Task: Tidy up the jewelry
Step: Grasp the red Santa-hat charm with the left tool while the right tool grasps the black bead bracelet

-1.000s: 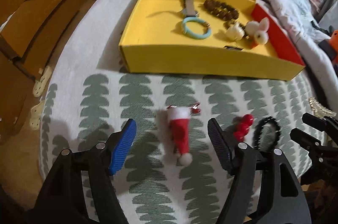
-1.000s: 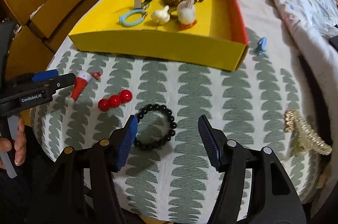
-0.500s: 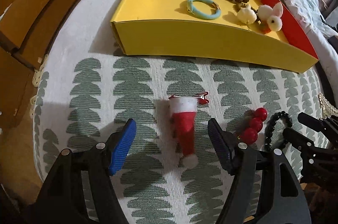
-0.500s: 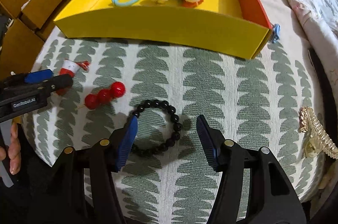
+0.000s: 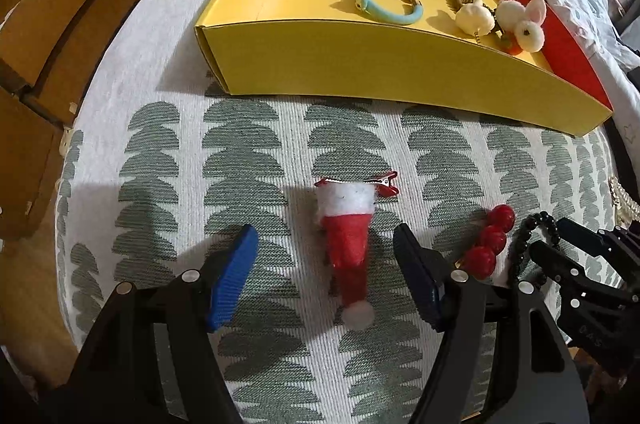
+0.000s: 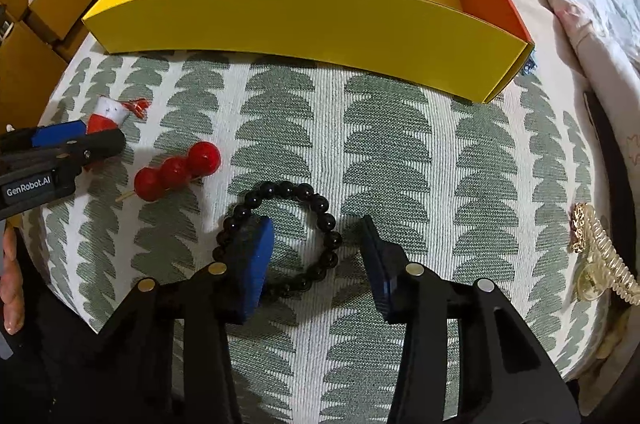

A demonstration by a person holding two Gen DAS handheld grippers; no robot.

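**Ana:** Right wrist view first. The right gripper (image 6: 316, 252) points down over the black bead bracelet (image 6: 280, 240), which lies on the leaf-patterned cloth (image 6: 400, 152) in front of the yellow tray (image 6: 304, 20). Its jaws have just been closing and stand partly open. One pad is inside the loop, the other outside, so the side of the loop farther from the red bead pick is between them, but neither pad presses on the beads yet.

**Ben:** How would it handle?

**Ana:** I'd judge it light and floppy, with hard, glossy beads that could slip or roll. Pinching squarely across one strand, as the pads are lined up now, looks right; the rest of the loop would likely dangle.

**Ben:** And the left?

**Ana:** The left gripper (image 5: 326, 264) is wide open and holds nothing. The Santa-hat hair clip (image 5: 348, 236) lies between its pads, in front of the tray, touching neither. The felt looks soft and nearly weightless; the red metal clip at the brim is the stiff part.

**Ben:** Anything else near the tray?

**Ana:** The red bead pick (image 6: 176, 172) lies between hat and bracelet. A gold claw clip (image 6: 600, 264) sits well off to the tray's right.

**Ben:** Any writing?

**Ana:** "GenRobot.AI" on the left gripper's body, seen from the right wrist.
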